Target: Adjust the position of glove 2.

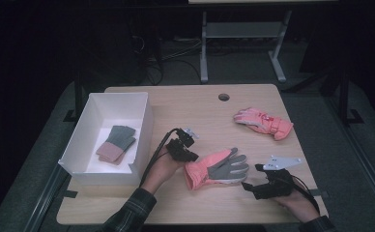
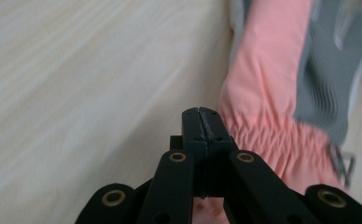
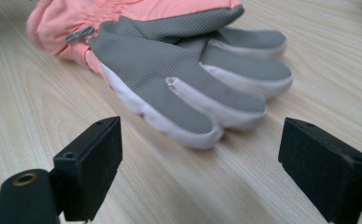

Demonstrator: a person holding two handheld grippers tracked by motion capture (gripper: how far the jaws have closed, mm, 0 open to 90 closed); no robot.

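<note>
Wooden table (image 1: 176, 104) bearing a white box (image 1: 142, 126) at left. Near centre lies a pink-and-grey glove (image 1: 216, 168), palm up. Left gripper (image 1: 188, 155), jaws closed and empty, sits at its cuff; right gripper (image 1: 250, 185), jaws wide, faces its fingertips.

The left tool (image 1: 191, 155) sat low at centre-left, its jaws pressed fully together. The right tool (image 1: 249, 186) rested near the front right, jaws spread wide, pointing left.
</note>
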